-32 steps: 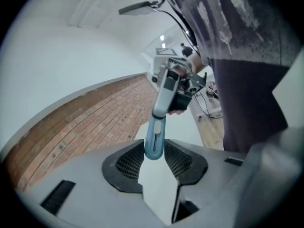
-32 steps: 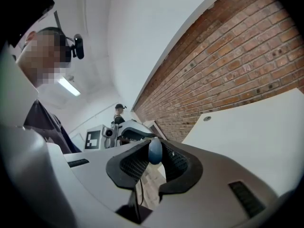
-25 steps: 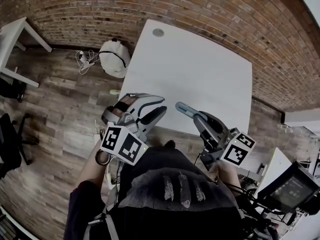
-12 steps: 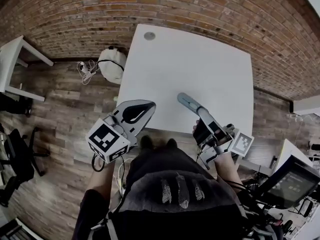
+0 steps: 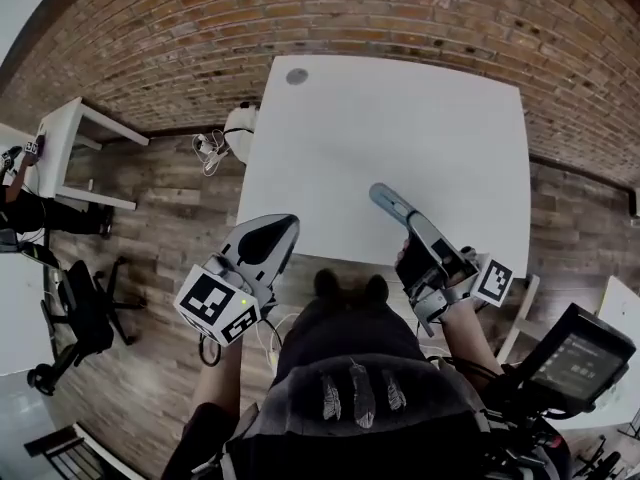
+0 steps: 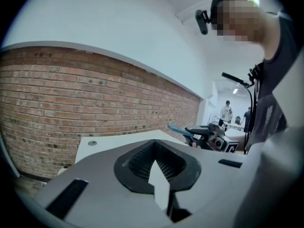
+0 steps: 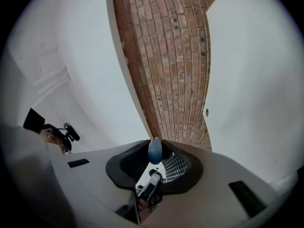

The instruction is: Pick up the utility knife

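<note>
The utility knife (image 5: 392,206), grey with a blue tip, sticks out forward from my right gripper (image 5: 428,244), which is shut on its handle above the near edge of the white table (image 5: 400,118). In the right gripper view the knife (image 7: 151,183) lies between the jaws, blue tip up. My left gripper (image 5: 270,238) hangs off the table's near left corner, shut with nothing in it; its jaws (image 6: 155,148) meet in the left gripper view. That view also catches the right gripper (image 6: 209,136) and the knife's blue tip (image 6: 178,128).
The table has a round grommet (image 5: 297,76) at its far left and stands against a brick wall (image 5: 300,18). On the wooden floor are a white bag (image 5: 240,126), a small white table (image 5: 75,138), an office chair (image 5: 85,313) and a screen (image 5: 578,356) at right.
The left gripper's jaws have closed and it has rolled, its marker cube now turned lower left. The right gripper has rolled and shifted right with the knife still in it.
</note>
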### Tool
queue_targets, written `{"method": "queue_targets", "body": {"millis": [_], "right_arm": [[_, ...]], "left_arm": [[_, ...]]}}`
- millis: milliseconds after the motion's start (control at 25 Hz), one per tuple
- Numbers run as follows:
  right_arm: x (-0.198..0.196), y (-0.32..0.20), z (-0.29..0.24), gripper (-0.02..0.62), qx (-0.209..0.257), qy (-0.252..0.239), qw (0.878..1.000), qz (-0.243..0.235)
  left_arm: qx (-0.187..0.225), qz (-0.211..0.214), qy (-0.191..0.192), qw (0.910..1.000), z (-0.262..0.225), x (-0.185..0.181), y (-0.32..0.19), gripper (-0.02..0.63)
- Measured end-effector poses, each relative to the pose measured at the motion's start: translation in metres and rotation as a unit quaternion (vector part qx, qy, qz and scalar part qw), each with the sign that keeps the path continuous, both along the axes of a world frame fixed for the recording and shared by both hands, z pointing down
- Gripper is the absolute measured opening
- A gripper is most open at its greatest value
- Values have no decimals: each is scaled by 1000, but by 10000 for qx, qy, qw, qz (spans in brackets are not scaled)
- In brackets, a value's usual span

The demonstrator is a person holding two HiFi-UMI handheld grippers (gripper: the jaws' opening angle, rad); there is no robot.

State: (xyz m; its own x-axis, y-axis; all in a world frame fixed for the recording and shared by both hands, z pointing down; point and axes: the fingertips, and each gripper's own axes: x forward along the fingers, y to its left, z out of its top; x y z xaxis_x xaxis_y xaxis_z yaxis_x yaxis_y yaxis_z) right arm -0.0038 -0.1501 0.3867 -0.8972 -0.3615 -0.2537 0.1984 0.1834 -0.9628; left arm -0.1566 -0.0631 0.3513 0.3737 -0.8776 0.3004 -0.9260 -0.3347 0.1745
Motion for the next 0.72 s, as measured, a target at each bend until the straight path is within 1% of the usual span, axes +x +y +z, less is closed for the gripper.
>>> {"method": "queue_targets", "body": {"millis": [160, 240, 400, 560, 640, 720], "right_arm": [[-14, 6, 4, 69, -278, -316, 9991, -62], [-16, 6, 6, 69, -380, -346, 9986, -146], [-5, -3, -2, 69, -443, -448, 9978, -188], [8, -1, -18, 69, -375, -504, 9977, -269], [8, 2, -22, 69, -216, -455, 9983, -305], [-1, 10, -27, 69, 76, -374, 9985, -393]], "left_arm": [[-286, -11, -250, 9993, 10, 7, 23, -3], [-291, -67, -384, 9988, 12, 12, 28, -3], [-196, -55, -579, 9981, 9, 28, 26, -3], [-72, -174, -675, 9975, -1, 37, 28, -3], [-16, -283, -732, 9969, 0, 29, 26, -3], [70, -398, -757, 9963, 2, 11, 26, -3]]}}
